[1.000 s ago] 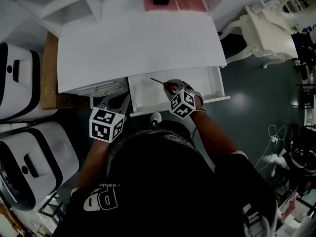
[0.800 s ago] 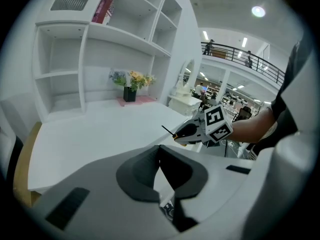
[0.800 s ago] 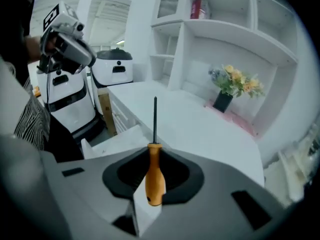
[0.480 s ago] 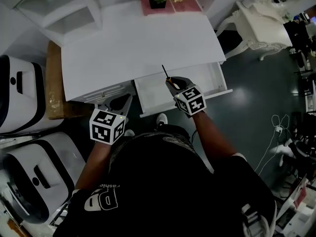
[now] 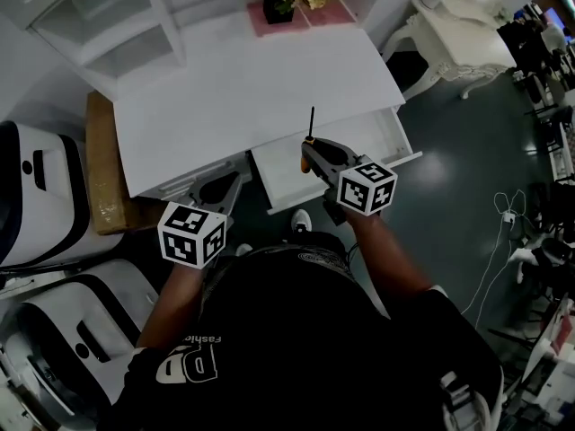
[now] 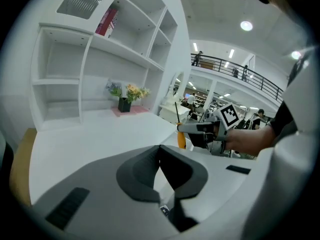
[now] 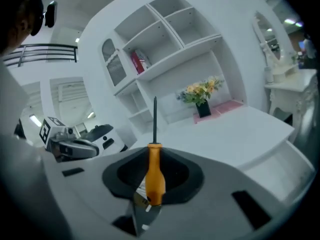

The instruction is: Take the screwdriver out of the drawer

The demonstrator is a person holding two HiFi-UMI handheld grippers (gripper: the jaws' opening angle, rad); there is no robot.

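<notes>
The screwdriver (image 5: 309, 135) has an orange handle and a thin black shaft that points up and away. My right gripper (image 5: 311, 151) is shut on the handle and holds it above the open white drawer (image 5: 280, 174), at the desk's front edge. In the right gripper view the screwdriver (image 7: 155, 171) stands upright between the jaws of my right gripper (image 7: 153, 151). My left gripper (image 5: 230, 180) hovers left of the drawer, shut with nothing in it. In the left gripper view my left gripper (image 6: 160, 149) has its jaws together, and the screwdriver (image 6: 180, 138) shows to the right.
The white desk top (image 5: 243, 88) carries a flower pot (image 5: 280, 0) on a pink mat at the back. A white shelf unit (image 5: 99, 16) stands at the far left. A white ornate table (image 5: 458, 30) is at the right. White-and-black machines (image 5: 36, 196) stand at the left.
My right gripper has lifted the screwdriver up out of the drawer, and its shaft has swung from pointing left to pointing straight away. The left gripper has stayed put.
</notes>
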